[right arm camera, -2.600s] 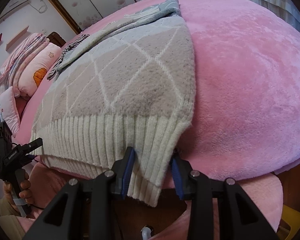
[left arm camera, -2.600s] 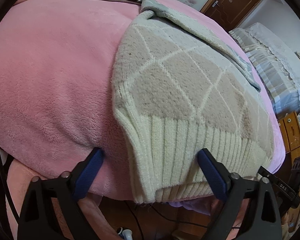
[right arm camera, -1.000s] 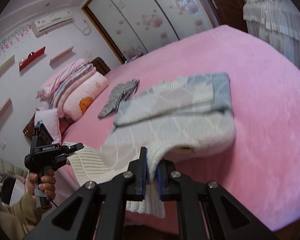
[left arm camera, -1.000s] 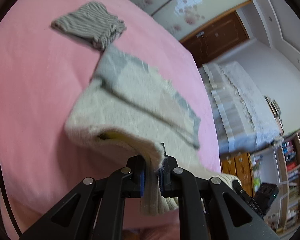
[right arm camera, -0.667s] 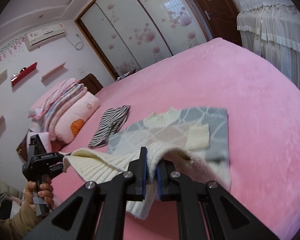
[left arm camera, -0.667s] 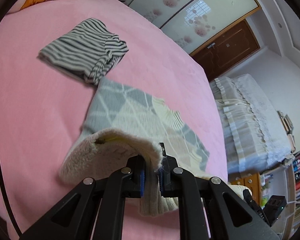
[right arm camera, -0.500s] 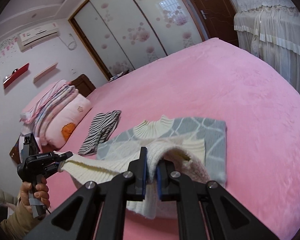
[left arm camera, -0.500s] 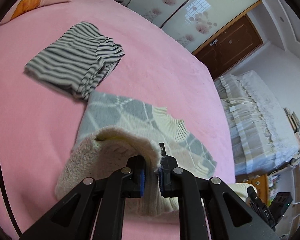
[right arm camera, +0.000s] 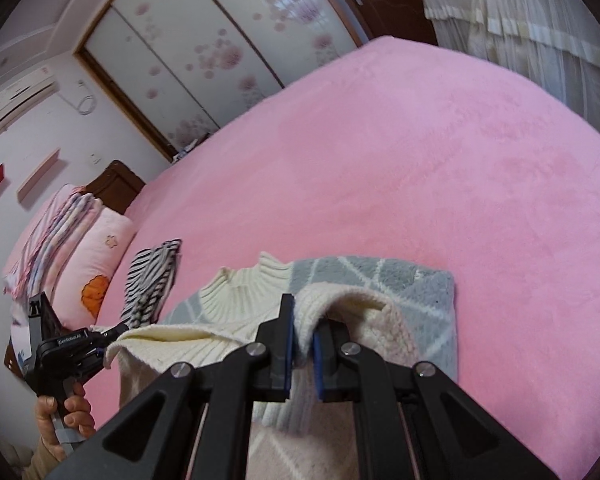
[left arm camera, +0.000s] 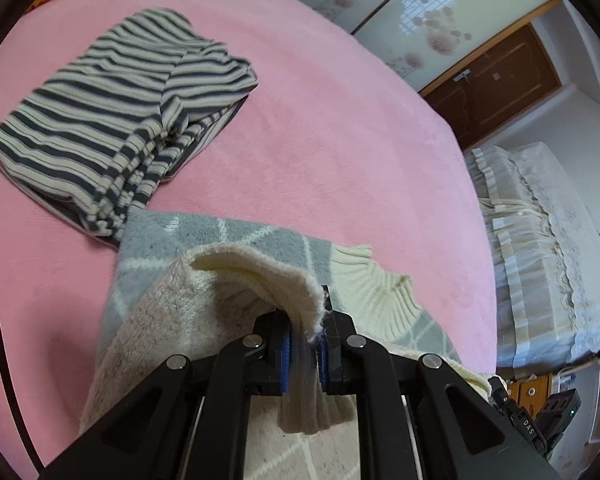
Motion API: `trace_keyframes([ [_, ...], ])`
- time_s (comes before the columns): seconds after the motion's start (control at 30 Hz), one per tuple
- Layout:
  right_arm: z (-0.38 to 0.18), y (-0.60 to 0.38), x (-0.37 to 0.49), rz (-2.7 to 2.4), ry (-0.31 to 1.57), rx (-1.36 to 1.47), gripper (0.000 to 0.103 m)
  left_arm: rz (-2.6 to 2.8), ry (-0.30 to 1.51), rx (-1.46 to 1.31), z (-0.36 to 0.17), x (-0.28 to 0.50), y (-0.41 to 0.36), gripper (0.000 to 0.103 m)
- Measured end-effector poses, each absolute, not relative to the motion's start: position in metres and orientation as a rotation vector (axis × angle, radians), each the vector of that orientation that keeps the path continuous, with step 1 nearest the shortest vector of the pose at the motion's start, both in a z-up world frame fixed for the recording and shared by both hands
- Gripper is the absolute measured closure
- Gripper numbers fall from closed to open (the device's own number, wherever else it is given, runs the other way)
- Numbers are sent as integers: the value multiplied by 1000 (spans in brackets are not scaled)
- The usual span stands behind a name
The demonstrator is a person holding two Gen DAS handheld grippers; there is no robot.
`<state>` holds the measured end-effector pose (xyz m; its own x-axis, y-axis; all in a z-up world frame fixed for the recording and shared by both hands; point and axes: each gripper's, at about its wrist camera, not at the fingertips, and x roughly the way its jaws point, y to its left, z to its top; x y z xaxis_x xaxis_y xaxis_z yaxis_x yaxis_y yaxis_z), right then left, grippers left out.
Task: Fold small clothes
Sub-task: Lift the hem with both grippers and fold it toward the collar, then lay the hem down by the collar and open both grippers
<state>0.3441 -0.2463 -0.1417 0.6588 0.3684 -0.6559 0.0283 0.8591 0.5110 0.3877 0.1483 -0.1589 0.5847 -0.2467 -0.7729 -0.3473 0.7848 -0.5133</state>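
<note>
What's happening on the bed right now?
A person holds a gripper in each hand, and both the left gripper and right gripper are shut on the cream ribbed hem of the sweater, folding it up toward the collar. A folded striped garment lies beside it on the pink bed.

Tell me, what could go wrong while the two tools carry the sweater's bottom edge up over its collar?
The left tool pinches only a thin bit of the sweater hem, so the knit might slip out before it lands. The hem sags between the left tool and the right tool, so the fold may come down crooked or bunched. The striped garment touches the sweater's far corner, so a long carry might bump it.
</note>
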Motion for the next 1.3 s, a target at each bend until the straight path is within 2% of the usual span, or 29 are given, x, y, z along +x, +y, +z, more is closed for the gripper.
trace_keyframes([
  [0.43, -185, -245, 388, 128, 923, 531, 96, 90, 1022, -674, -198, 424, 149, 94],
  [0.7, -191, -245, 397, 127, 971, 582, 91, 71, 1072, -721, -206, 438, 152, 80],
  [0.9, -180, -249, 399, 156, 974, 611, 86, 64, 1055, -706, -193, 445, 154, 63],
  [0.93, -178, -250, 400, 163, 967, 622, 85, 71, 1039, -697, -188, 445, 155, 56],
  [0.97, -176, -251, 400, 164, 963, 631, 84, 89, 1018, -686, -183, 445, 157, 44],
  [1.03, -175, -255, 400, 166, 963, 658, 83, 147, 958, -668, -171, 443, 164, 29],
  [1.07, -176, -256, 401, 165, 966, 668, 82, 170, 931, -670, -165, 441, 168, 28],
  [1.17, -177, -268, 399, 171, 952, 752, 75, 181, 923, -688, -156, 443, 178, 28],
  [1.23, -171, -280, 395, 141, 897, 798, 56, 200, 920, -668, -151, 443, 181, 28],
  [1.3, -165, -288, 392, 117, 856, 807, 51, 206, 915, -638, -146, 443, 181, 28],
])
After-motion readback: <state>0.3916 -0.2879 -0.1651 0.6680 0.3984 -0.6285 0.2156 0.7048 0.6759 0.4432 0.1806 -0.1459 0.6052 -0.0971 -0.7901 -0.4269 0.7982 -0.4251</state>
